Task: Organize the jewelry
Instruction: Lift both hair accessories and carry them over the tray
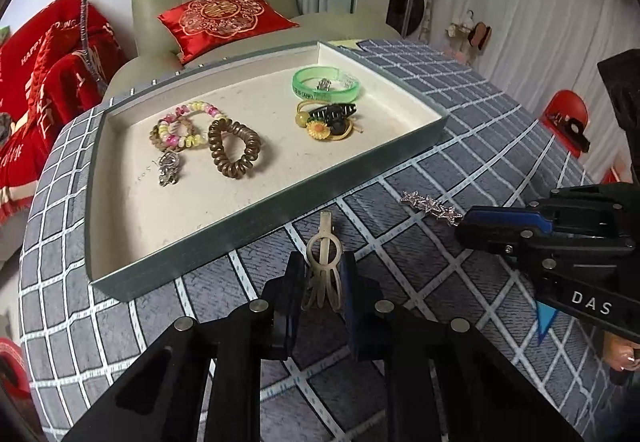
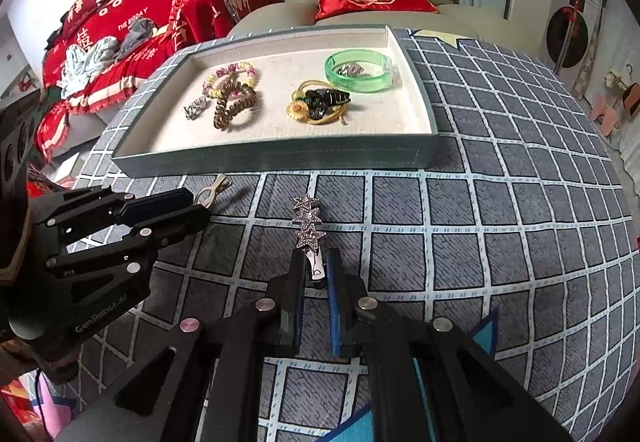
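Observation:
A teal tray (image 1: 280, 202) with a cream lining sits on the checked tablecloth, also in the right wrist view (image 2: 280, 158). It holds a beaded bracelet (image 1: 188, 122), a brown coil hair tie (image 1: 234, 146), a silver charm (image 1: 168, 168), a green bangle (image 1: 326, 84) and a black claw clip with a yellow flower tie (image 1: 328, 120). My left gripper (image 1: 323, 266) is shut on a beige hair clip (image 1: 324, 254) just before the tray's near wall. My right gripper (image 2: 316, 266) is shut on a silver star hair clip (image 2: 307, 222), which also shows in the left wrist view (image 1: 430, 206).
The round table with the grey checked cloth (image 2: 480, 242) drops off at right and left. A green armchair with a red cushion (image 1: 228, 16) stands behind the tray. A red blanket covers a sofa (image 2: 120, 22) at far left.

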